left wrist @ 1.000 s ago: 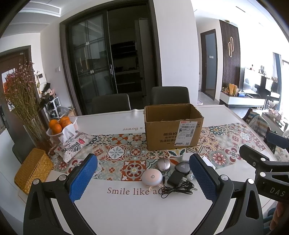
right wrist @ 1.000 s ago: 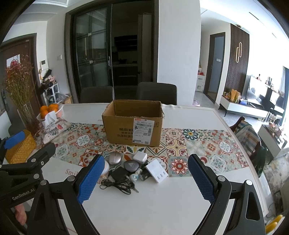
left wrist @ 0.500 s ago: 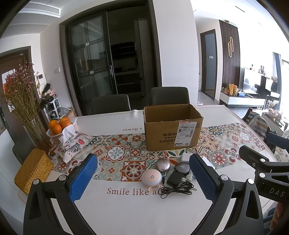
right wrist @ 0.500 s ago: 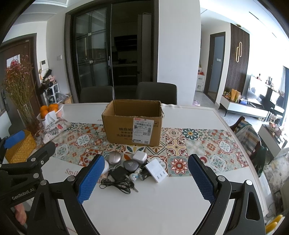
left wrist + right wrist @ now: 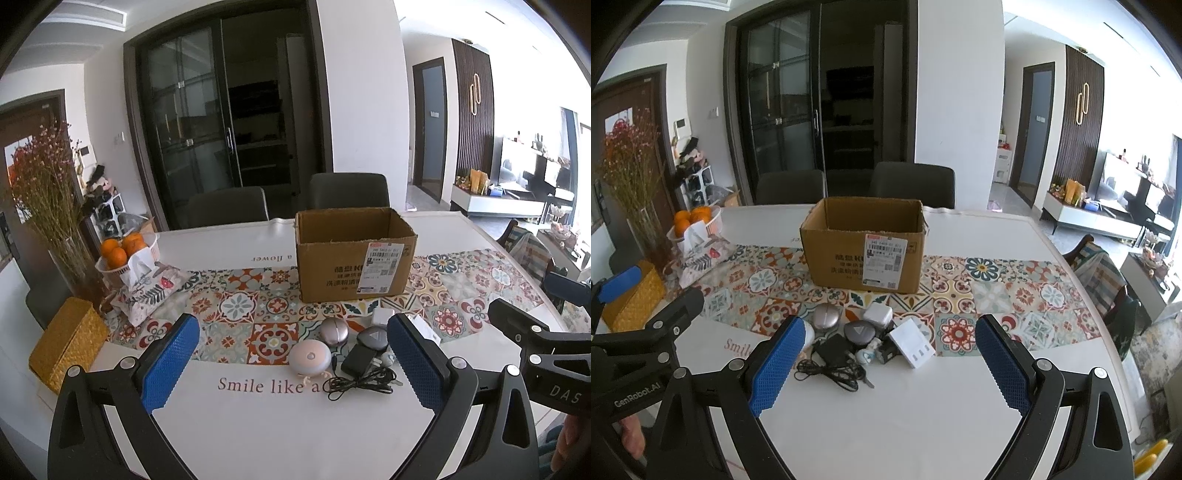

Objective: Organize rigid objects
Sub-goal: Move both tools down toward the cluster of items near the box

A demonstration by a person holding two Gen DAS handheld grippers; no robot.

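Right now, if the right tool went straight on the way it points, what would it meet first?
Probably the white rectangular device, lying near the middle of the right tool's open span, with the small clutter beside it. The cardboard box stands farther along the same line. Depth is unclear, so the tool might pass above them.

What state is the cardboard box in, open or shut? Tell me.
Open. The cardboard box stands upright on the table runner, its top uncovered and inner walls visible. Its floor is hidden, so contents cannot be told.

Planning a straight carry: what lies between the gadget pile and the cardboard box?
Only bare patterned runner separates the pile from the box, clearest in the right wrist view.
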